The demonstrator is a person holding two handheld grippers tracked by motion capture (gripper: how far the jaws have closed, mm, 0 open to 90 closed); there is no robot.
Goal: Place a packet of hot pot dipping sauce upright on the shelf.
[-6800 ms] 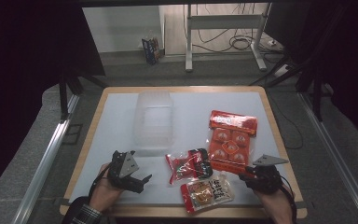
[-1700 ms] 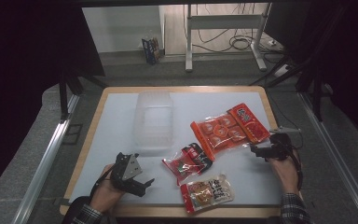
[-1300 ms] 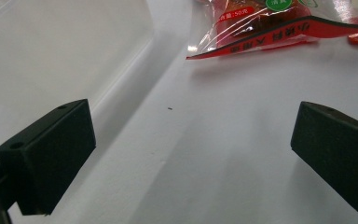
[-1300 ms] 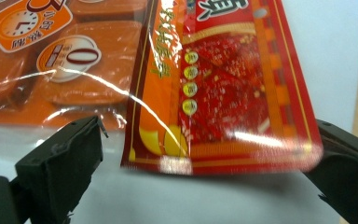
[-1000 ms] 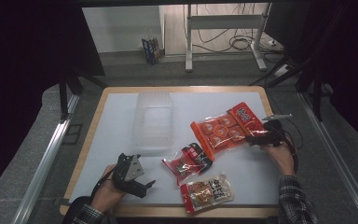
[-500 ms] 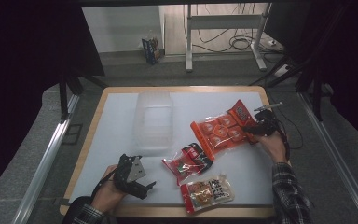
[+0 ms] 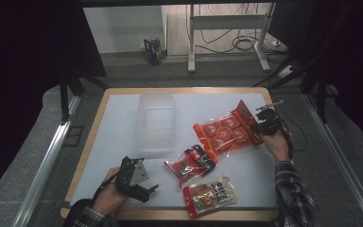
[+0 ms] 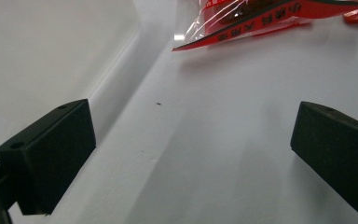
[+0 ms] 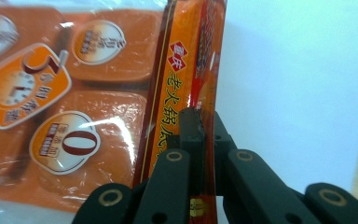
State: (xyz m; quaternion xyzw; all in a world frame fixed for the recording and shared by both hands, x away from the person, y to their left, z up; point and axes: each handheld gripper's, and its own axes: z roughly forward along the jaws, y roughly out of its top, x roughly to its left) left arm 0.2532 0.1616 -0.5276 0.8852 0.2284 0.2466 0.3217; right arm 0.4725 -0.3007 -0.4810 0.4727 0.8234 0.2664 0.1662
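Note:
An orange packet point(image 7: 224, 132) of several round pieces lies at the table's right. My right gripper point(image 7: 261, 124) is at the packet's right end, and its jaws have just been closing on the printed header flap. In the right gripper view the right gripper point(image 9: 200, 122) is shut on that flap of the orange packet point(image 9: 74, 93), which stands up between the pads. My left gripper point(image 7: 146, 190) rests near the front left, open, with nothing between its jaws. In the left gripper view the left gripper point(image 8: 191, 149) sits over bare white table.
A clear plastic container point(image 7: 156, 124) stands left of centre, its wall point(image 8: 51, 46) close to my left gripper. A red snack packet point(image 7: 190, 165) and a brownish packet point(image 7: 211, 195) lie near the front middle. The table's wooden rim point(image 7: 99, 120) frames the white top.
My right gripper moved up to the orange packet's right end and went from open to shut on its header flap, which now stands raised. The left gripper stayed put.

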